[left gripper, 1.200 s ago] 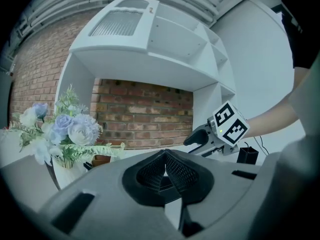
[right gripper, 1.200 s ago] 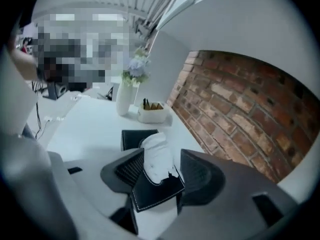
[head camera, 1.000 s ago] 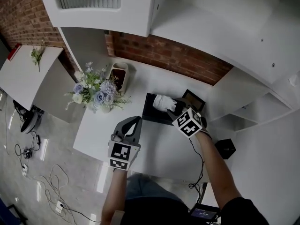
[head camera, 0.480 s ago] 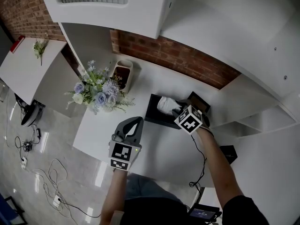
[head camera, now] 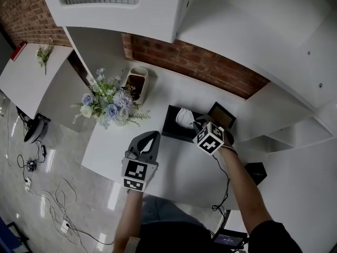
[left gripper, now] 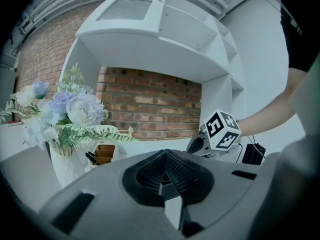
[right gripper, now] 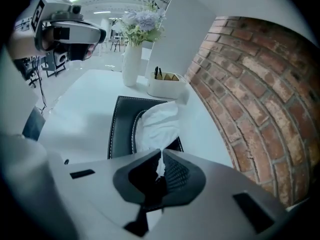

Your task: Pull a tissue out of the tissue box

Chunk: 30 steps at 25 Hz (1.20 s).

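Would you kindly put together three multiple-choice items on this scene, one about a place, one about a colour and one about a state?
1. In the head view, where does the tissue box stand relative to the flowers?
A. to their left
B. to their right
C. on the shelf above them

2. What colour is the tissue box?
A. red
B. yellow
C. black

3. How does the right gripper stand?
A. jaws wide apart and empty
B. jaws shut on the tissue
C. jaws shut on a pen

Answers:
1 B: the box lies right of the flowers on the same white table.
2 C: its dark top with pale stitching shows in the right gripper view.
3 B: the white sheet runs down between the closed jaws.
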Motion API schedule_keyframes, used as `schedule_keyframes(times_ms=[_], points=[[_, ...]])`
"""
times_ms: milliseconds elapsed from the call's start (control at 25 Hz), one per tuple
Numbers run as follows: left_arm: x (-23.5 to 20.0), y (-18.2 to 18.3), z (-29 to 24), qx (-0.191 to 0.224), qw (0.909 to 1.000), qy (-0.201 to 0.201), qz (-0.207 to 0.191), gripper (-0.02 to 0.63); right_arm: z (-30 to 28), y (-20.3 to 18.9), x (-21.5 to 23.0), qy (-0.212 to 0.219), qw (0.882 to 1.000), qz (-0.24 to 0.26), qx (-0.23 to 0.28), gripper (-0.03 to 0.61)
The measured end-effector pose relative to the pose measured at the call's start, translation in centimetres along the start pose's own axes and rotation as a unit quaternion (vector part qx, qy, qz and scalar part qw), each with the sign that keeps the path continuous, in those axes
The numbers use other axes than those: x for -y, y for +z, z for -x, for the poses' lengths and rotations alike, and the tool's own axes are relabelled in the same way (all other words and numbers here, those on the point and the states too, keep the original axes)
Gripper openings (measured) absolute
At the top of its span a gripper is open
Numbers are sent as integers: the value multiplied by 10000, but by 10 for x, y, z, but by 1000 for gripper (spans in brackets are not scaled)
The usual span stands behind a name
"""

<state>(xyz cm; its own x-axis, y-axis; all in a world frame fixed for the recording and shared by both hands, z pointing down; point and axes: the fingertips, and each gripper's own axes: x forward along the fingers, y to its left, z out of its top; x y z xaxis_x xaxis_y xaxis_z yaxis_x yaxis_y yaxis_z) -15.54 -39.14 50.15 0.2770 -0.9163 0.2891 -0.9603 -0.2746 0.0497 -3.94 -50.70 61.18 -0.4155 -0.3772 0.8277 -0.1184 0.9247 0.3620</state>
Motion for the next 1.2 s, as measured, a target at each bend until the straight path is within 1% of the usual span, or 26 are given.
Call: schedule_keyframes(times_ms=[280,800,1200], points=[[5,0,0,-5,10000,-44,-28,9,9,3,10,-236,9995,-129,154,0],[4,4,4,45,10000,-34,-28,9,41,23,44,-798,9946,-409,514,0],[5,11,9,142,9999,-64,-71,9,75,46,51,-1021,9883,-617,950,0]])
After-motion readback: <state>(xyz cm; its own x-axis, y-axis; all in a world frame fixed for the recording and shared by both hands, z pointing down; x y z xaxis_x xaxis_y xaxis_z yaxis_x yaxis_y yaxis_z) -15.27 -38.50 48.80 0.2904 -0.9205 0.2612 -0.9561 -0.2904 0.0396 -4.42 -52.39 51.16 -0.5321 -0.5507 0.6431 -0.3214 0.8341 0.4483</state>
